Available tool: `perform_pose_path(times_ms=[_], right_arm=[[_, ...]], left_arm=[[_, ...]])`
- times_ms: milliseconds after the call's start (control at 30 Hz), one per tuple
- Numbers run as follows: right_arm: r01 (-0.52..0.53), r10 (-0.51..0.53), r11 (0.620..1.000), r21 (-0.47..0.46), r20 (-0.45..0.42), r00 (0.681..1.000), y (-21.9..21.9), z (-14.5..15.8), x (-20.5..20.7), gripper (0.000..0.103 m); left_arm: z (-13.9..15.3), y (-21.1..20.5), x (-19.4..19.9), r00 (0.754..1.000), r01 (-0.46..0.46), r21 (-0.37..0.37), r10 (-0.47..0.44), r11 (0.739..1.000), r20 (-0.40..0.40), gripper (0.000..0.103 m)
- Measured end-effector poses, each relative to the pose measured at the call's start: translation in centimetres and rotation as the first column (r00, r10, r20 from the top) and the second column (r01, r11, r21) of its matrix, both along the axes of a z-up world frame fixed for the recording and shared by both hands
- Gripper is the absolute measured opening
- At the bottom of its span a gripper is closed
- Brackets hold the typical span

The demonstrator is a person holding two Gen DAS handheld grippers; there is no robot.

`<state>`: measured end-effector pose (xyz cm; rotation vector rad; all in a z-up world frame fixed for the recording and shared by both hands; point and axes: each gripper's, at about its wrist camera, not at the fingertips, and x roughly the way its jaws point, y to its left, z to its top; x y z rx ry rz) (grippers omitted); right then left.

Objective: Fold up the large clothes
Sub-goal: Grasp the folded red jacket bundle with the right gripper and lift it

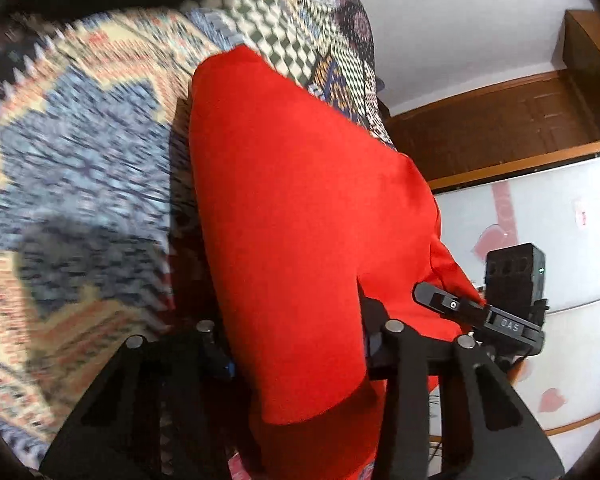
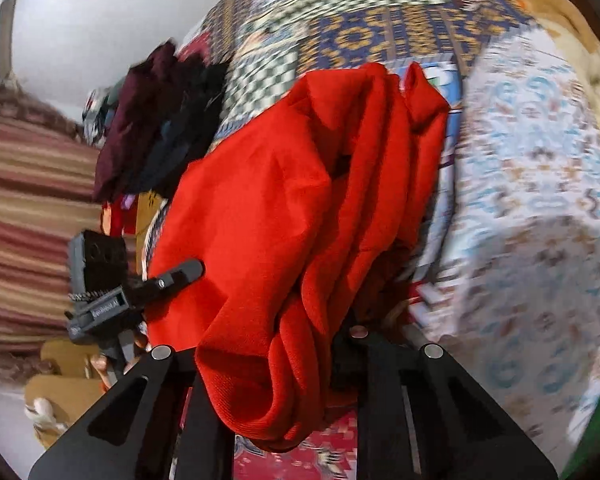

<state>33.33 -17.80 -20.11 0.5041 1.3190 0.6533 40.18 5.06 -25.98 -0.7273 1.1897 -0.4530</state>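
A bed (image 2: 380, 32) under a patchwork cover carries a red garment (image 2: 284, 208), bunched in folds toward its near edge. A pile of dark clothes (image 2: 156, 120) lies by the left edge.

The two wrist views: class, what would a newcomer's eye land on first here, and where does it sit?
The bright red garment dominates both views, bunched in folds and running down between each gripper's fingers. It lies on a busy patchwork bedspread of checks and tile patterns. In the right wrist view, a dark pile of clothes sits beyond the red cloth, upper left, and the left gripper reaches onto the cloth's left edge.
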Motion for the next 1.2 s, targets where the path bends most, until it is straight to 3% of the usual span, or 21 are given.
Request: perform_pose_path(times_ms=[167,267,333,400,700,933,1200], right_arm=[[-0.092,0.093,0.995,-0.026,0.036,0.995,4.5,-0.3,-1.4,0.017],[-0.124,0.132,0.986,-0.113,0.062,0.989,7.2,-0.6,-1.7,0.035],[-0.132,0.146,0.974,-0.186,0.066,0.987,8.0,-0.8,-1.5,0.055],[-0.131,0.148,0.963,-0.235,0.056,0.987,8.4,-1.0,-1.1,0.061],[-0.078,0.082,0.971,-0.227,0.005,0.997,7.7,-1.1,3.5,0.067],[-0.068,0.054,0.976,-0.207,-0.074,0.996,8.4,-3.6,6.3,0.078],[-0.075,0.066,0.988,-0.139,-0.063,0.996,9.2,-5.2,7.8,0.076]], left_arm=[[1.3,4.8,-2.4,0.999,-0.033,0.057,0.032,0.998,0.033,0.040],[1.2,6.8,-3.6,1.000,-0.023,0.092,0.021,0.996,0.022,0.041],[0.8,7.7,-4.0,1.000,-0.026,0.089,0.025,0.996,0.009,0.044],[0.2,8.4,-4.2,1.000,-0.027,0.078,0.027,0.997,-0.001,0.047],[-0.1,7.3,-3.3,1.000,-0.008,0.120,0.008,0.993,0.003,0.062],[-1.2,7.7,-1.7,0.999,-0.029,0.109,0.031,0.994,-0.014,0.072],[-2.2,7.7,-0.4,0.999,-0.032,0.085,0.034,0.996,-0.017,0.075]])
